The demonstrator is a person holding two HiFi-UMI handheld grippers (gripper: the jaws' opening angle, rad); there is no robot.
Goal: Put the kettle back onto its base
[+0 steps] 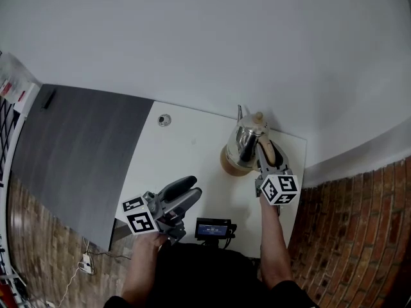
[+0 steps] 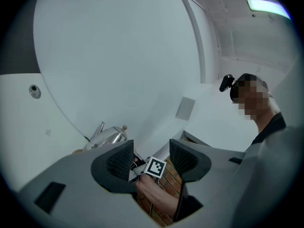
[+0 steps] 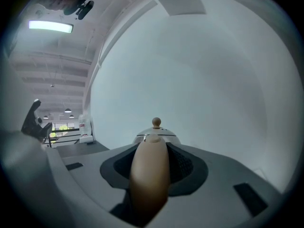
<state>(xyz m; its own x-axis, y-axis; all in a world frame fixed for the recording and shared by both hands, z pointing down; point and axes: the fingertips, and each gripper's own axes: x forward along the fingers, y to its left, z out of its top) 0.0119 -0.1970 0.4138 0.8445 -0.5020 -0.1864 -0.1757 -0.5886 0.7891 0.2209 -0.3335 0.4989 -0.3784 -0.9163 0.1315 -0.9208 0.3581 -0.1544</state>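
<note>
Kettle on white table, right gripper on its handle.
White table [image 1: 186, 153] holds the shiny metal kettle [image 1: 246, 141] at its far right side, sitting over a round tan base [image 1: 227, 164]; can't tell if fully seated. Right gripper [image 1: 268, 153] is clamped on the kettle's tan handle [image 3: 149, 175]. Left gripper [image 1: 187, 190] is at the near edge, jaws apart, nothing gripped. Small black device [image 1: 213, 228] lies at the near edge.
</note>
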